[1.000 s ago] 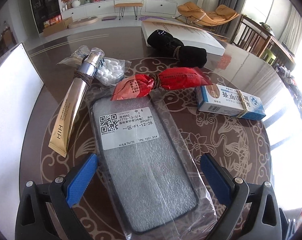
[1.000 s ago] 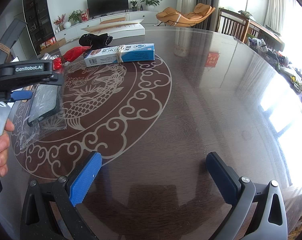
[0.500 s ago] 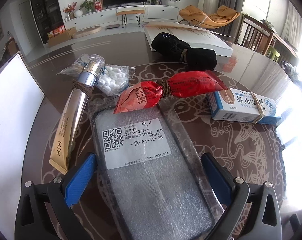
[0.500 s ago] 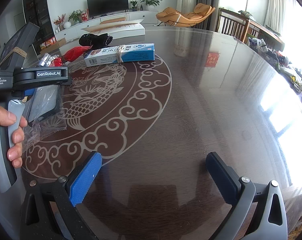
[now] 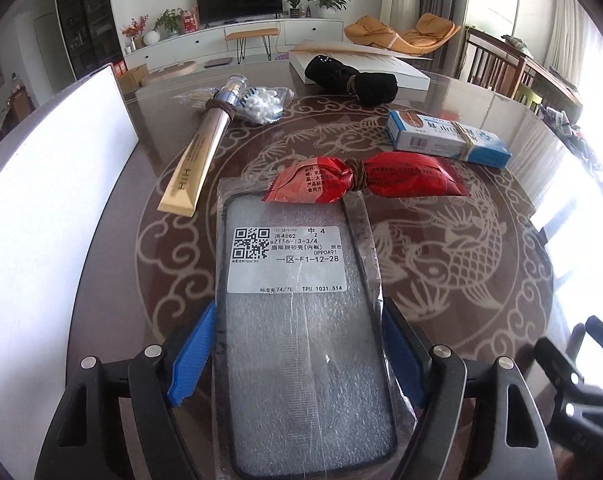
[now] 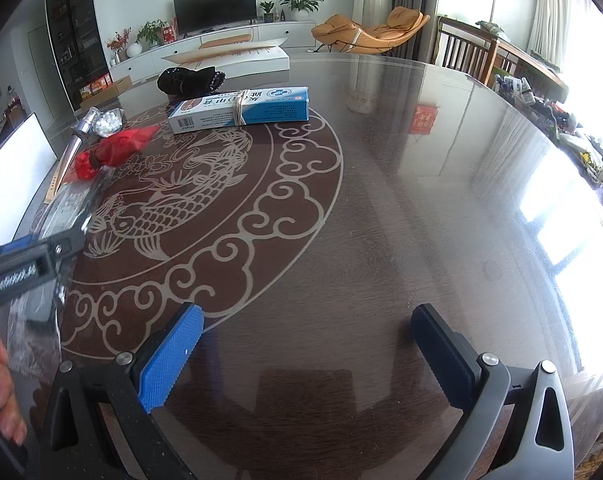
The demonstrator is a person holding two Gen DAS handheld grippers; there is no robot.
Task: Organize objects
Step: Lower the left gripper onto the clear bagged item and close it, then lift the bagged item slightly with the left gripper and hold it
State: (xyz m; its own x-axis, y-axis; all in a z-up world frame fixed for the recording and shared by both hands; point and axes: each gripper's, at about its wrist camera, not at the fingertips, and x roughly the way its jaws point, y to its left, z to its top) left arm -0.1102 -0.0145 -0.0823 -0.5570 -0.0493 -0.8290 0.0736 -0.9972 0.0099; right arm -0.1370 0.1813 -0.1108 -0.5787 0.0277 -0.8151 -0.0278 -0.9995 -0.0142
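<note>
A phone case in a clear bag with a white label (image 5: 297, 320) lies between the blue pads of my left gripper (image 5: 297, 356), which is shut on its sides. It also shows at the left edge of the right wrist view (image 6: 67, 204). Beyond it lie a red packet tied in the middle (image 5: 365, 180), a gold tube (image 5: 199, 156), a bag of white balls (image 5: 261, 102), a blue and white box (image 5: 445, 138) and a black cloth bundle (image 5: 351, 80). My right gripper (image 6: 305, 352) is open and empty over bare table.
A white board (image 5: 41, 216) stands along the table's left edge. A flat white box (image 5: 365, 64) lies at the far side. The dark round table (image 6: 421, 184) with a fish pattern stretches right. The right gripper's body shows at the lower right of the left wrist view (image 5: 573, 380).
My left gripper has slid forward over the phone case and closed its pads on the case's sides. The right gripper has stayed still.
</note>
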